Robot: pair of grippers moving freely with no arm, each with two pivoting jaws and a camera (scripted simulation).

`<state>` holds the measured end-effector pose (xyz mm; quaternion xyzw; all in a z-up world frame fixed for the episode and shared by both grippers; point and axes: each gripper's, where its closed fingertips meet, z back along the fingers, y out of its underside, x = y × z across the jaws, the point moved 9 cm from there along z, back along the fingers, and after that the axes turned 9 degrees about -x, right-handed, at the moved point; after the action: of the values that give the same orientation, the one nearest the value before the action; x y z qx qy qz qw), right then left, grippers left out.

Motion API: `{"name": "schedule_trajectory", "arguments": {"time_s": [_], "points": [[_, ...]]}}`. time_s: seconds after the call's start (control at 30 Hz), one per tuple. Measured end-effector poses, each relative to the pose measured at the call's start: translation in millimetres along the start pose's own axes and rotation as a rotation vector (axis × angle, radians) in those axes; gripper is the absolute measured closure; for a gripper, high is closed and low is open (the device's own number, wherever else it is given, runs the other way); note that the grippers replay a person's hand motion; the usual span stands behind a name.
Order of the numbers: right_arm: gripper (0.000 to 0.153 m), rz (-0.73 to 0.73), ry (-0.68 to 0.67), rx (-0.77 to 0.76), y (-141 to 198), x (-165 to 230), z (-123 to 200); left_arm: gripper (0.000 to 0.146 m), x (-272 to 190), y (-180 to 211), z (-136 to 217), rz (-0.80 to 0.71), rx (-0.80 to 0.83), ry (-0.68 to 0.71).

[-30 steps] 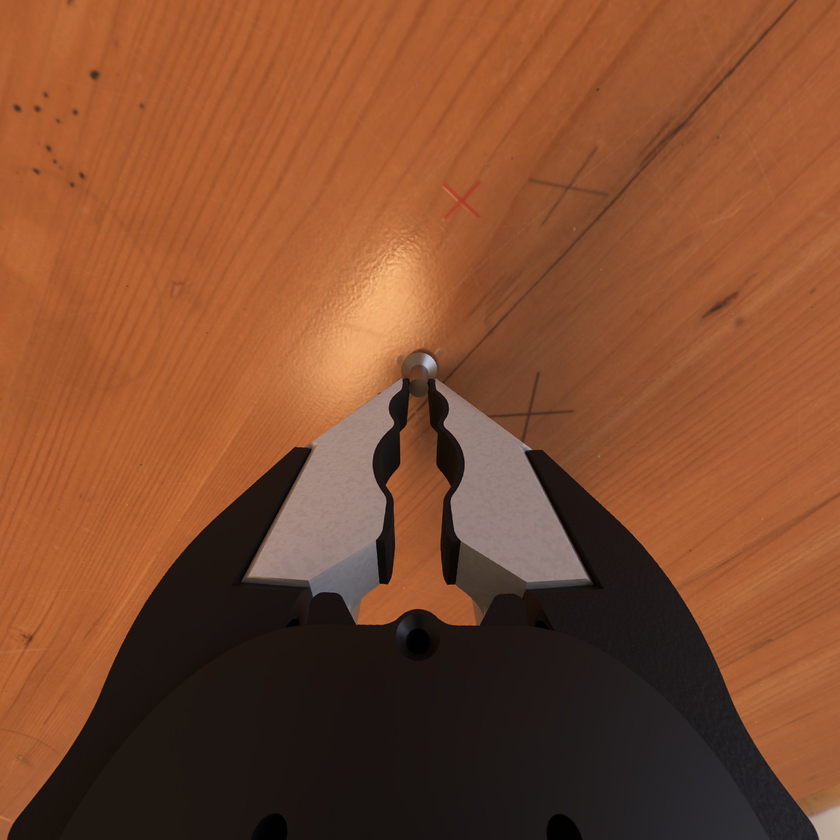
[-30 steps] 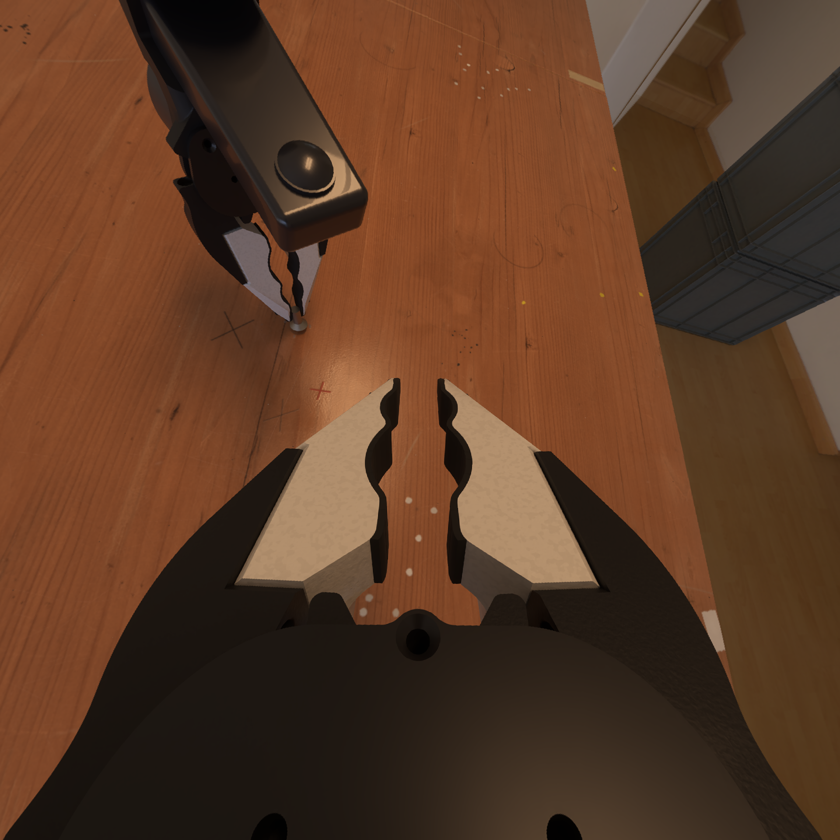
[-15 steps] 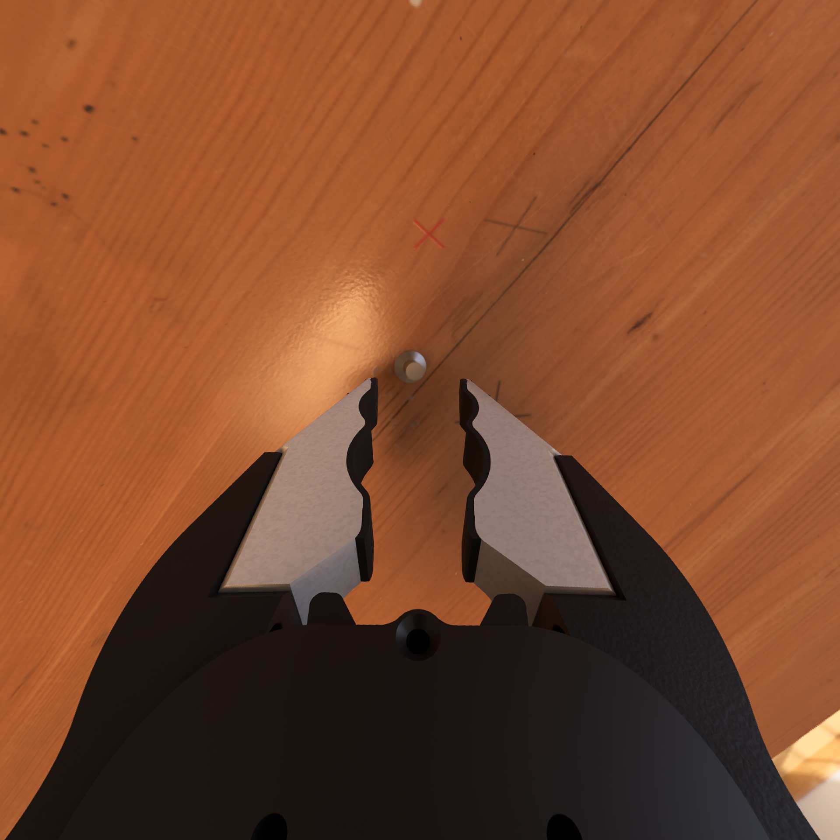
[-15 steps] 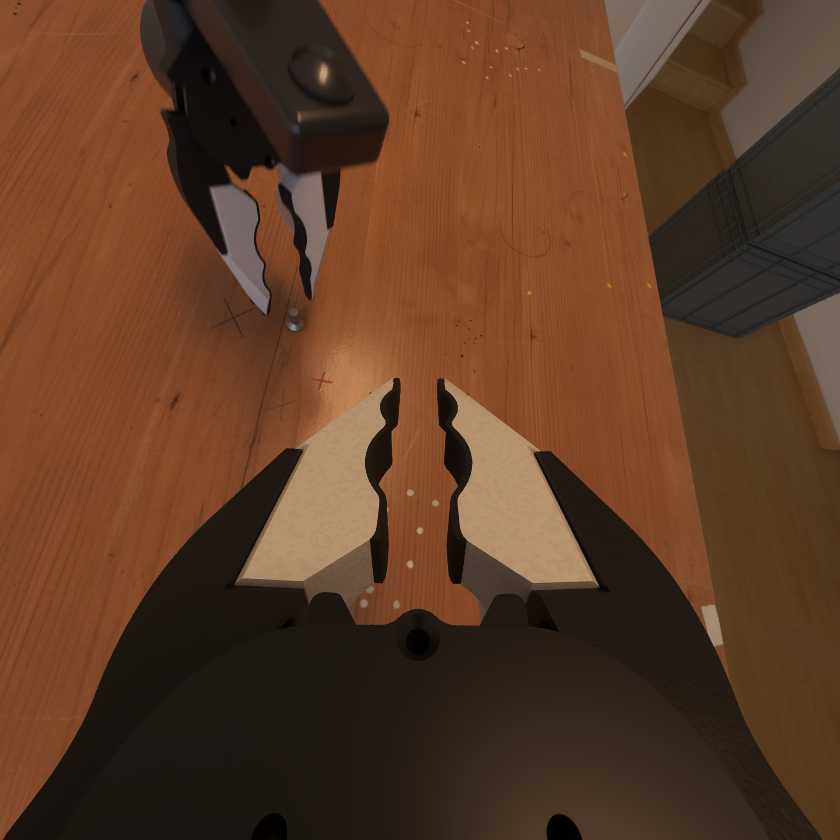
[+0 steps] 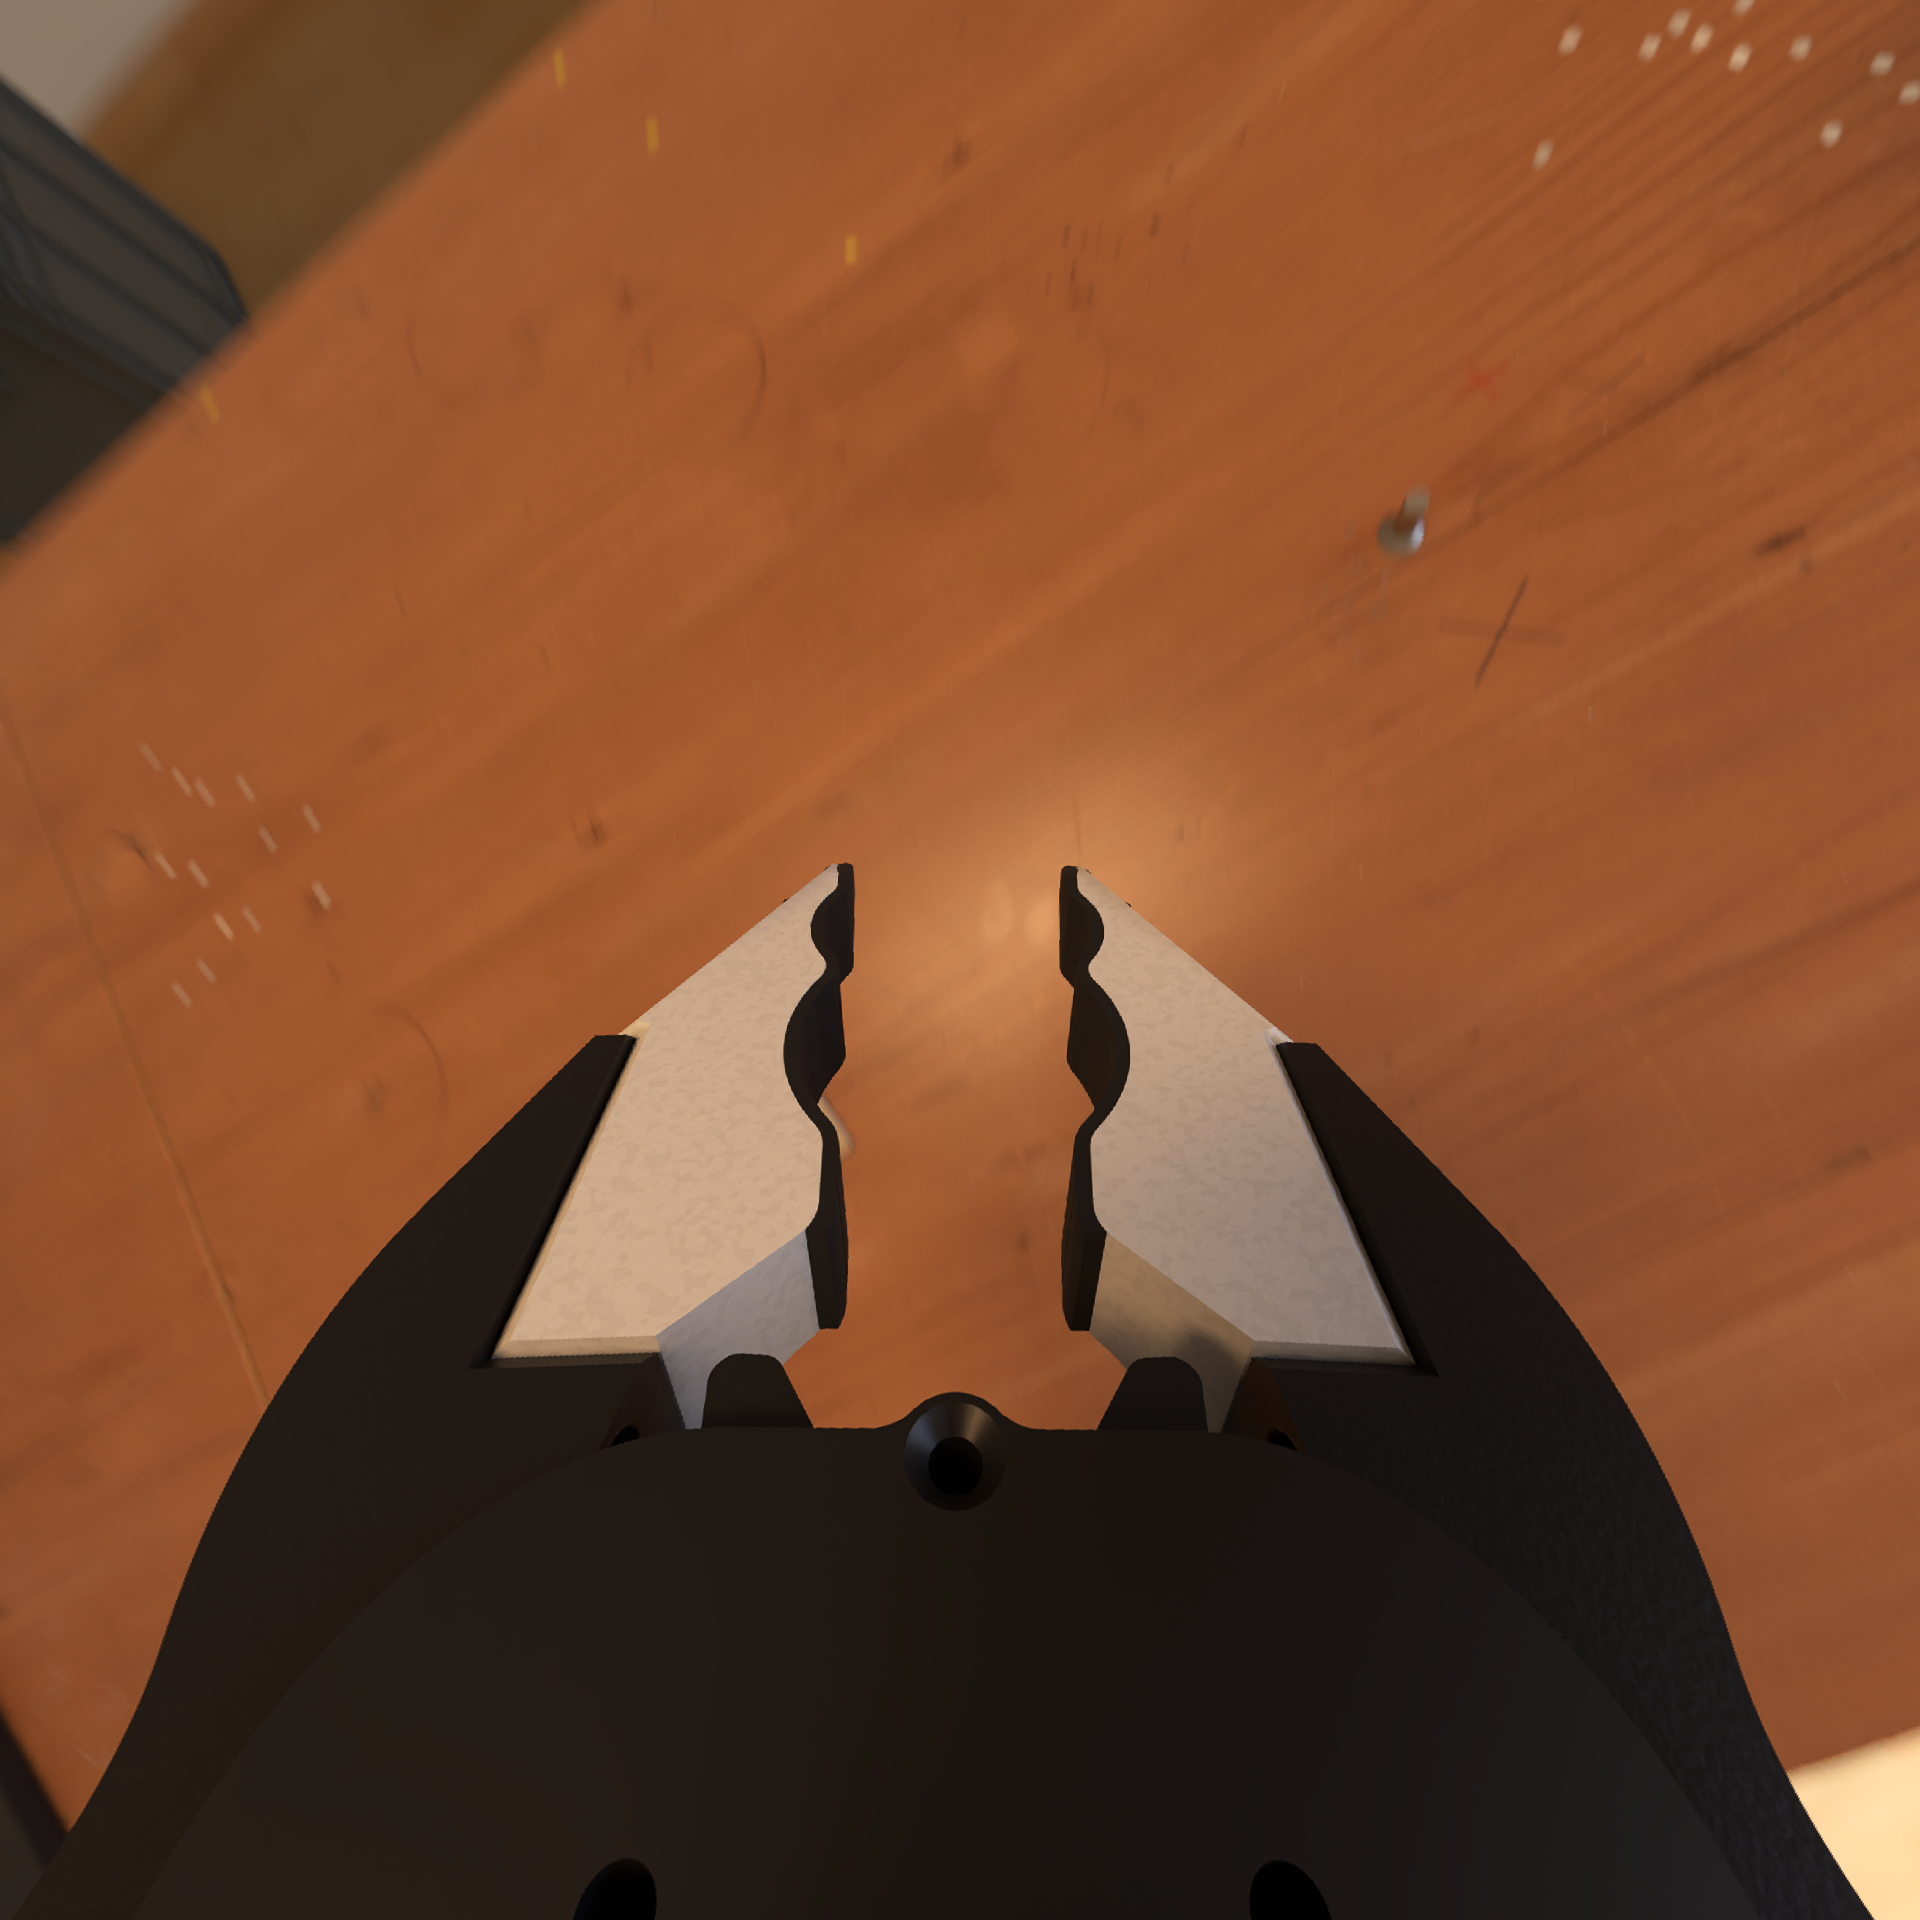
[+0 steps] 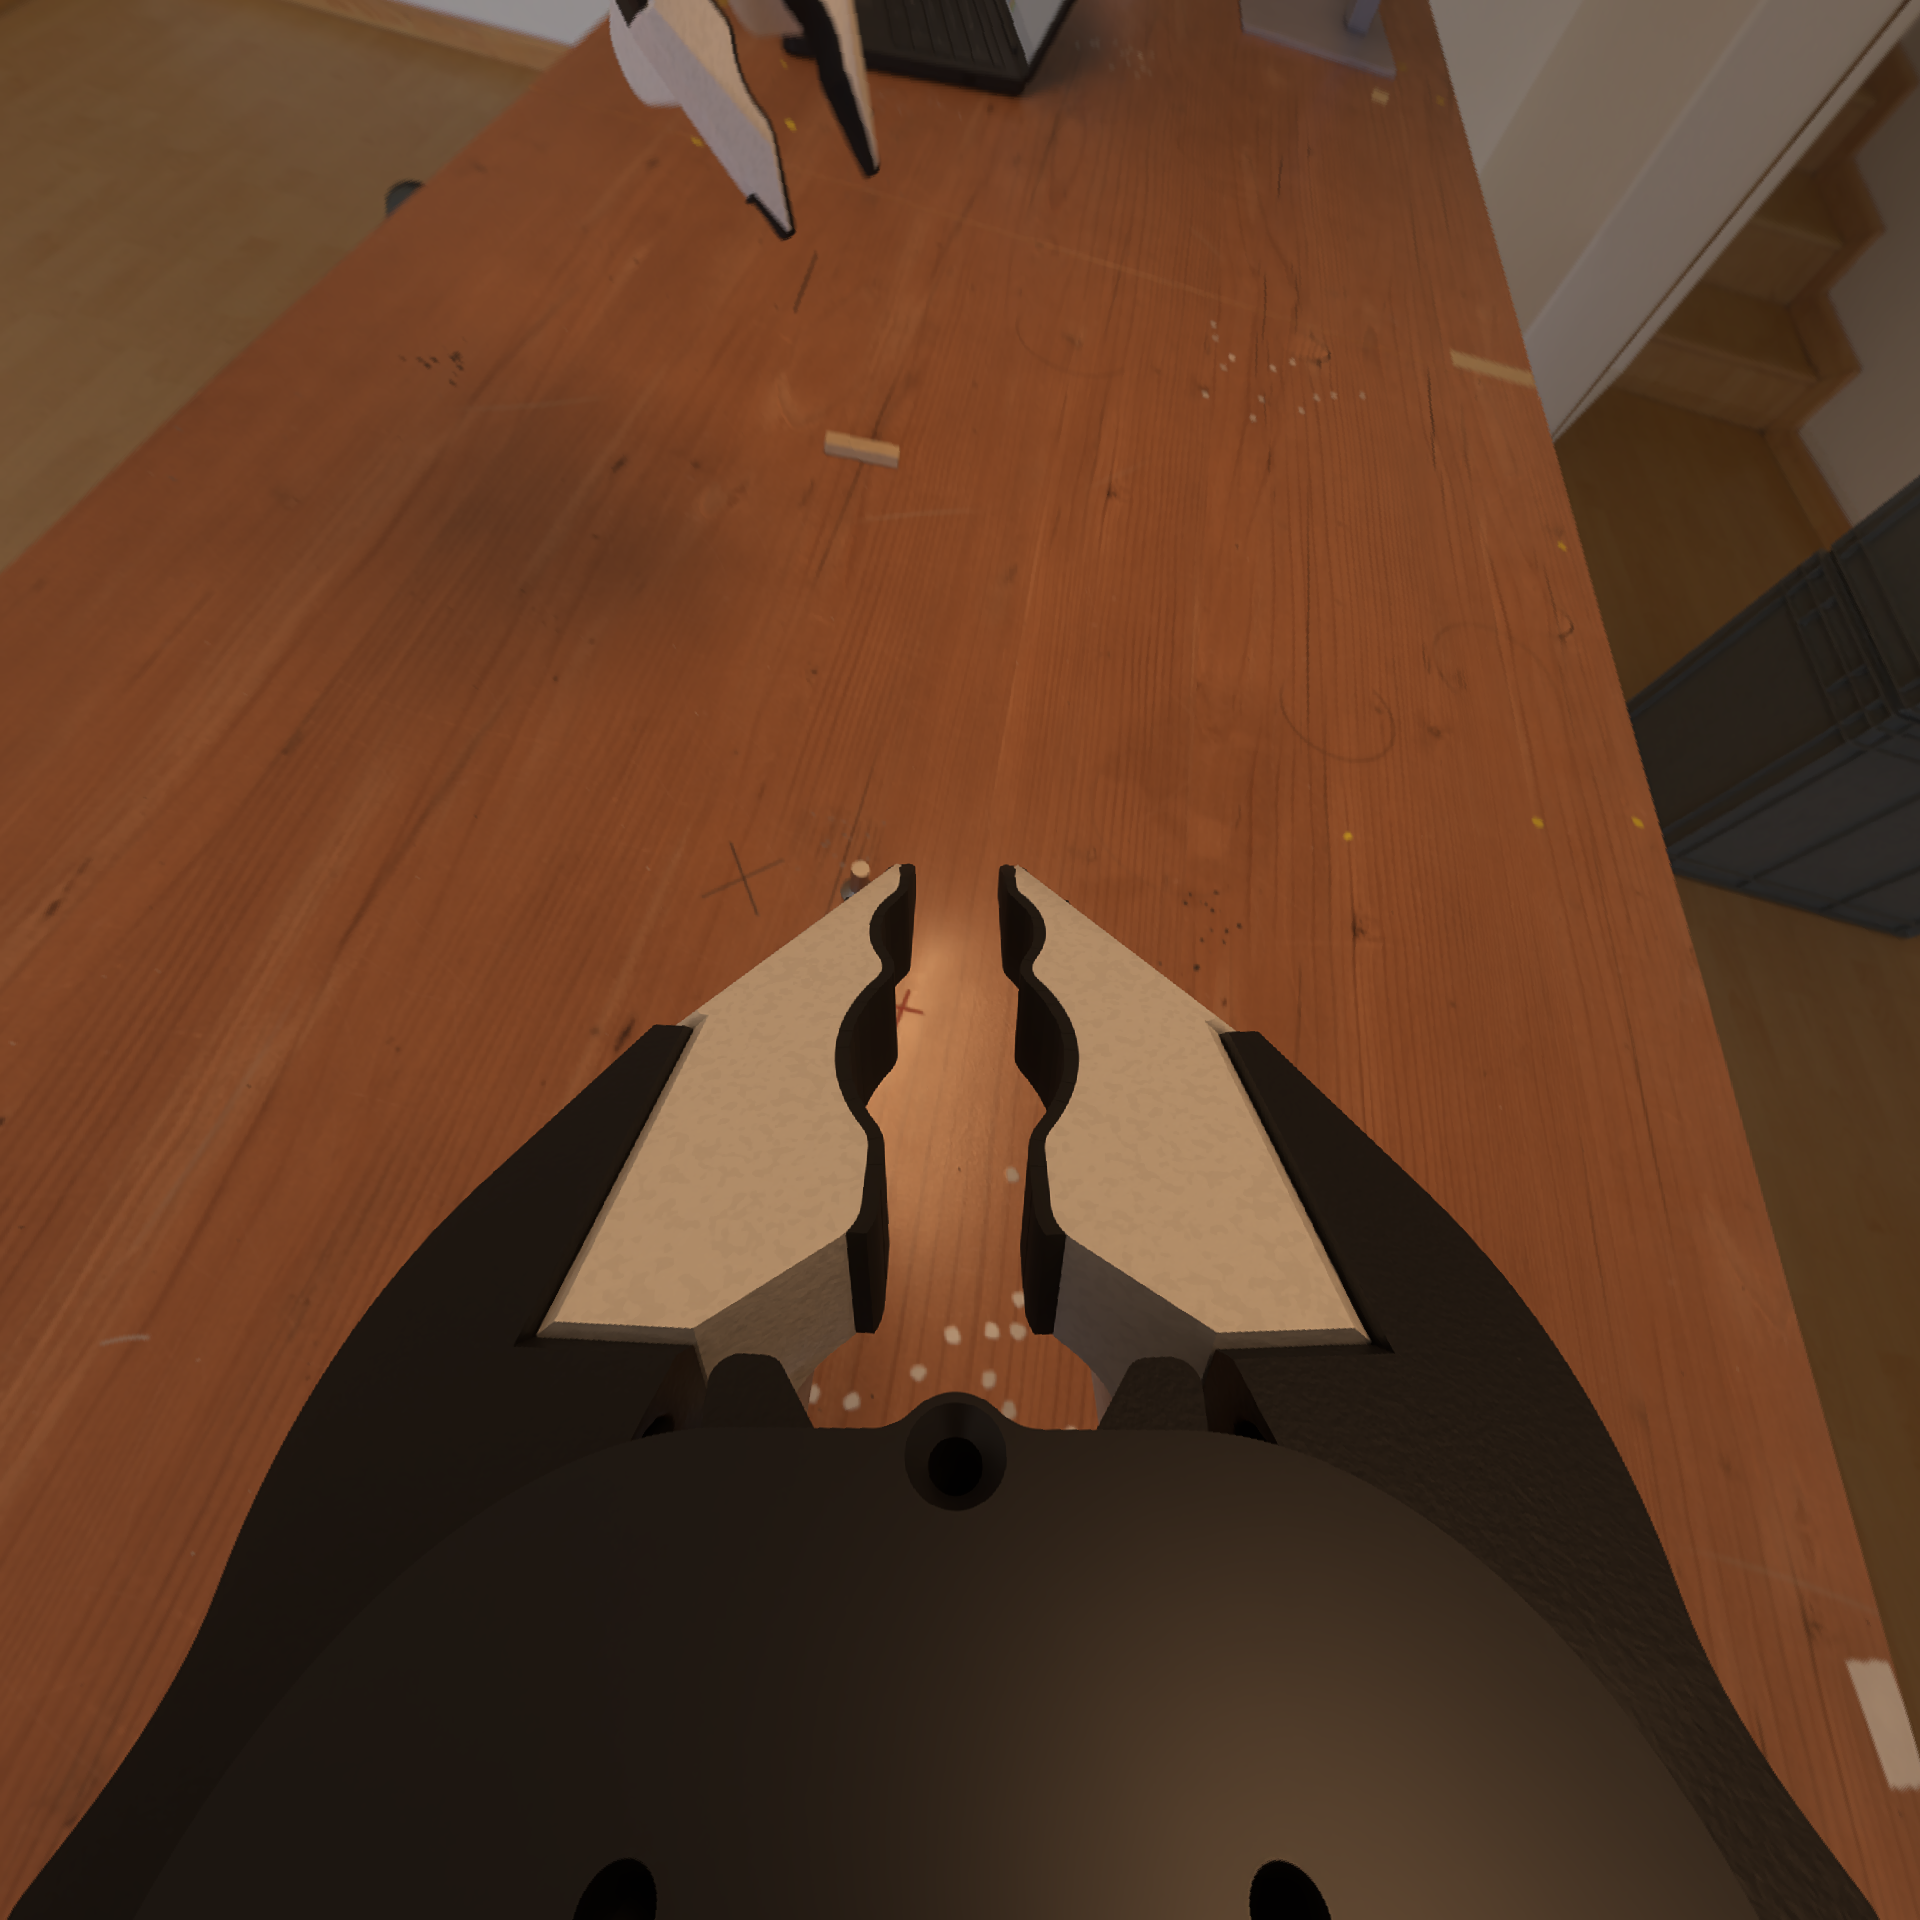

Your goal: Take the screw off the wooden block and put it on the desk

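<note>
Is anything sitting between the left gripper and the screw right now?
Nothing visible. The left gripper is open and empty; only bare desk lies between it and the screw, which stands on the desk up and to the right in the left wrist view.

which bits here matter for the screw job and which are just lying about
Part of the job: screw, wooden block, desk, left gripper, right gripper, both with jaws open.

Lying about: dark crate, pencilled cross, white specks.
</note>
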<state>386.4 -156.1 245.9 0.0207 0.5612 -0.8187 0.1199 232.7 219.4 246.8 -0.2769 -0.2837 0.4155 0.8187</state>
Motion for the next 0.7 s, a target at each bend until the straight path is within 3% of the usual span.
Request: {"name": "schedule_trajectory", "arguments": {"time_s": [0.1, 0.23, 0.37, 0.7], "points": [[0.137, -0.006, -0.001, -0.028, -8, 4, -1, 0.107, 18, 55, 17, 0.136, 0.125, 0.070], [0.137, -0.062, -0.025, -0.061, -14, 0, -7, 0.118, 37, 102, 7, 0.331, 0.255, 0.134], [0.137, -0.098, -0.024, -0.071, -19, -3, -13, 0.112, 46, 118, -19, 0.414, 0.312, 0.216], [0.137, -0.078, -0.047, -0.036, -12, 2, -19, 0.100, 58, 142, -60, 0.467, 0.485, 0.224]]}}
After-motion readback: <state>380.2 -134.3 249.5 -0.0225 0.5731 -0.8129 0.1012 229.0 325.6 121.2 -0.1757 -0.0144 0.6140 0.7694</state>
